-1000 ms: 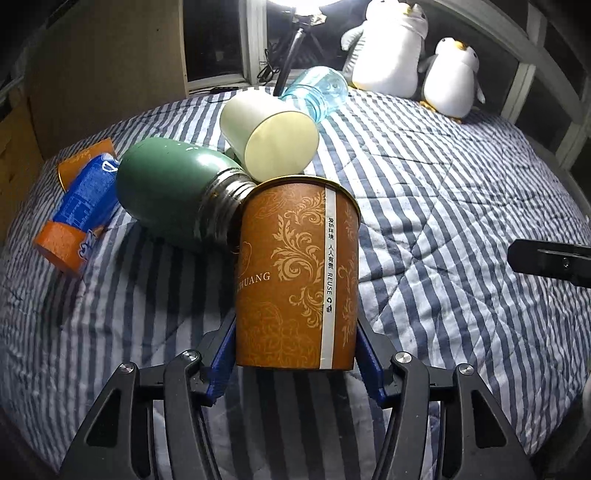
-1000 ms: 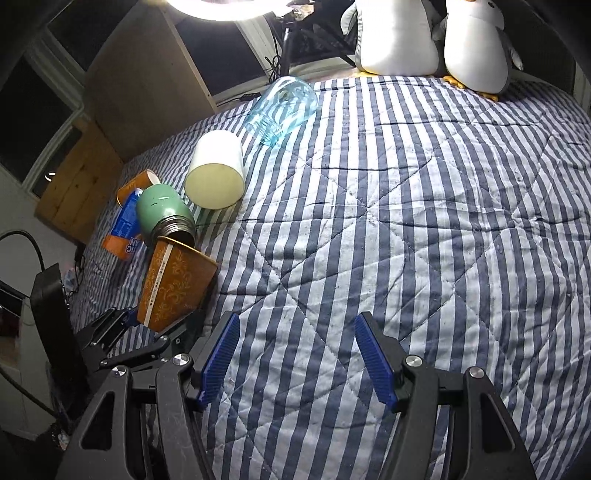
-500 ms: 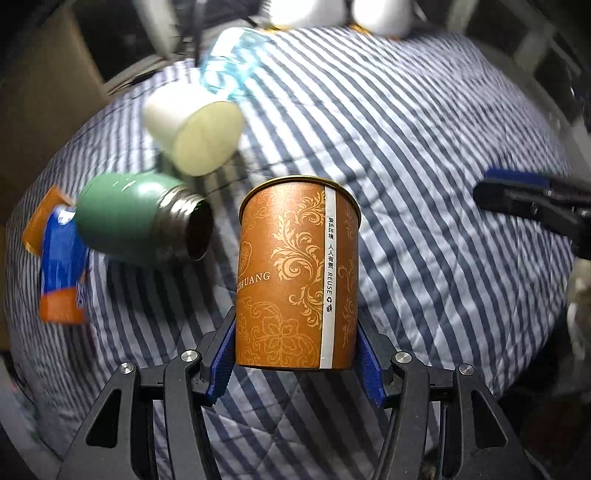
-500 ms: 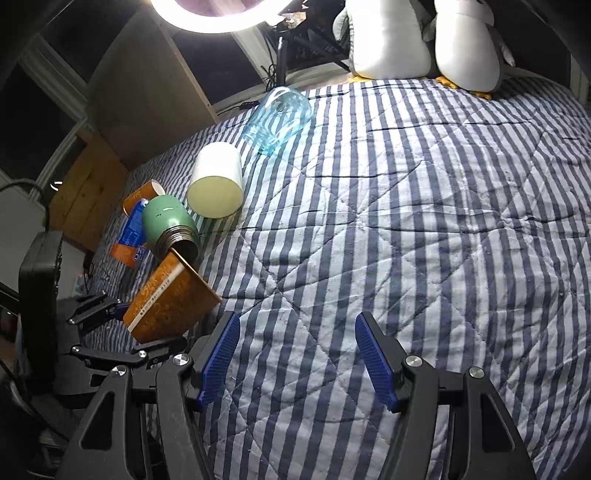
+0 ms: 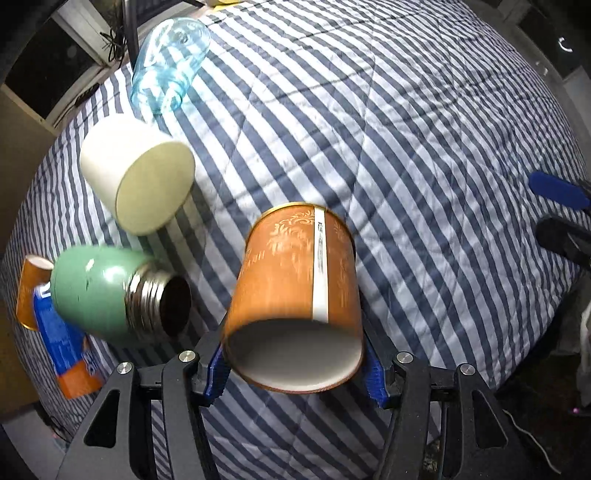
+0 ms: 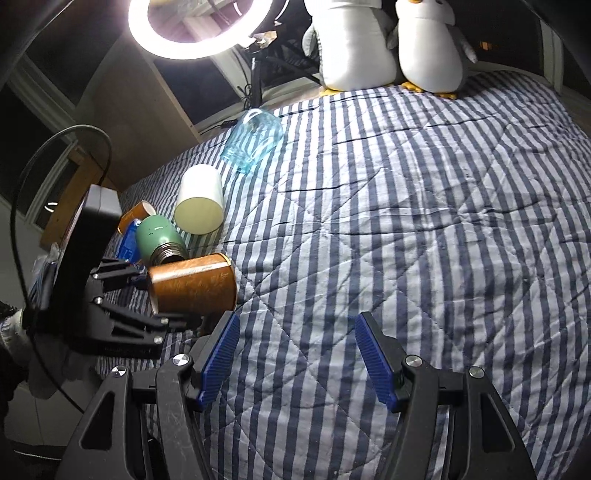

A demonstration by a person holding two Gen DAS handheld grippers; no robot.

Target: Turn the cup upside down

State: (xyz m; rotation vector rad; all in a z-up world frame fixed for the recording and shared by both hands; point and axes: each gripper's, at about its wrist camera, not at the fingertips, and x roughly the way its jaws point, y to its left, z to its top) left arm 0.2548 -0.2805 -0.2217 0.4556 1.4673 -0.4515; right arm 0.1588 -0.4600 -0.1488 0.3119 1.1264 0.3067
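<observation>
Mid-flip now! Left claw (image 5: 295, 363) clamped on the orange cup (image 5: 295, 291), held on its side above the striped bed (image 5: 424, 147), just beside the green flask (image 5: 107, 295). Best to roll the wrist on smoothly, grip firm near the open rim, and swing wide of the flask and the white cup (image 5: 136, 177). Then down rim-first onto flat quilt, since soft bedding probably tips things easily. Right claw (image 6: 297, 354) gaping, holding nothing, hovering well apart. Ring light (image 6: 188, 27) blazing overhead, two plush penguins (image 6: 391, 40) at the far edge.

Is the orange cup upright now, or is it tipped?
Tipped: the orange cup lies about sideways in the left tool, above the striped quilt.
</observation>
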